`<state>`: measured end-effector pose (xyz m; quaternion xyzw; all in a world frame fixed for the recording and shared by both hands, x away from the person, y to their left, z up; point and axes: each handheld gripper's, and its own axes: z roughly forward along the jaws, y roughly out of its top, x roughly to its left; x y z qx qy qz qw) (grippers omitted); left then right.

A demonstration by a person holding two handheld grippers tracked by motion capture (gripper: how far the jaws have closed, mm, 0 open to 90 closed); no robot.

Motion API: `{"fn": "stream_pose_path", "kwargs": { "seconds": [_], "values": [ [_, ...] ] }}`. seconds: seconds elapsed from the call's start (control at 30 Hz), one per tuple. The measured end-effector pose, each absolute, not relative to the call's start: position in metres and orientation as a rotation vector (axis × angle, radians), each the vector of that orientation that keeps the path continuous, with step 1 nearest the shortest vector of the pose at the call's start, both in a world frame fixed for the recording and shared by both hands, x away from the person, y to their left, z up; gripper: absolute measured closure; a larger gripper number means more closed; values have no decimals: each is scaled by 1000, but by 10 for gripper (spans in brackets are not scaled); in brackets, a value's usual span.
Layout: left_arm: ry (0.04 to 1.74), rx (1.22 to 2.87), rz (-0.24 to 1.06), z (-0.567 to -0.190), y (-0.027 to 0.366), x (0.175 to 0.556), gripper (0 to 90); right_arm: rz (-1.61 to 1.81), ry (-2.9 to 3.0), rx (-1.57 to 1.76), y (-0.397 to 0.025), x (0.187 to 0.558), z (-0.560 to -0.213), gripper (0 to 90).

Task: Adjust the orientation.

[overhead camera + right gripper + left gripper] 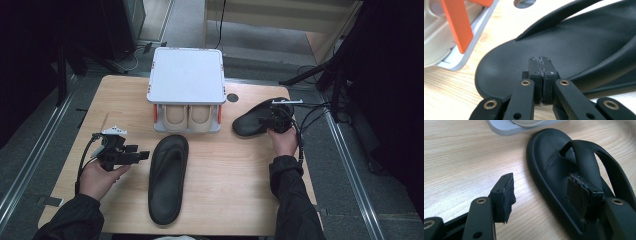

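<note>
Two black flip-flops lie on the wooden table. One flip-flop (167,177) (549,152) lies lengthwise at the front middle. My left gripper (140,152) (542,192) is open at its left edge, one pad (505,195) over bare wood and the other pad (580,192) over the sole near the strap. The second flip-flop (252,120) (574,45) rests at the right, beside the rack. My right gripper (267,120) (540,62) hovers just over its sole, jaws shut against each other with nothing between them.
A two-tier shoe rack (186,75) (474,37) with a grey-white top and orange posts (456,22) stands at the back middle, a beige pair of shoes (187,117) on its lower shelf. A round cable hole (232,97) sits right of it. Table edges lie close on both sides.
</note>
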<state>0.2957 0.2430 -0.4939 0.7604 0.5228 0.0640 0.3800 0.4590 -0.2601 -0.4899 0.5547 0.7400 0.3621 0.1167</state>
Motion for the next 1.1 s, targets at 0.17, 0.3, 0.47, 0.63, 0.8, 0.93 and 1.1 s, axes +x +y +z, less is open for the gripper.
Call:
{"fn": "stream_pose_path", "kwargs": {
  "seconds": [0.17, 0.3, 0.47, 0.63, 0.8, 0.93, 1.1],
  "values": [
    [1341, 1936, 163, -494, 244, 296, 394, 1085, 2109, 1623, -266, 454, -478, 751],
    [1336, 1947, 165, -494, 243, 296, 395, 1082, 2059, 1655, -272, 451, -475, 575],
    [1339, 1947, 169, -494, 243, 296, 395, 1080, 1993, 1715, -279, 451, -479, 458],
    [1343, 1947, 167, -494, 243, 296, 395, 1068, 1929, 1759, -285, 452, -484, 397],
    [1348, 1947, 170, -495, 242, 296, 395, 1049, 1887, 1800, -286, 455, -490, 345],
    [1348, 1955, 170, -495, 243, 295, 394, 1018, 1893, 1810, -280, 459, -497, 325],
    [1355, 1941, 177, -496, 245, 293, 395, 1006, 1866, 1806, -277, 463, -499, 331]
  ]
}}
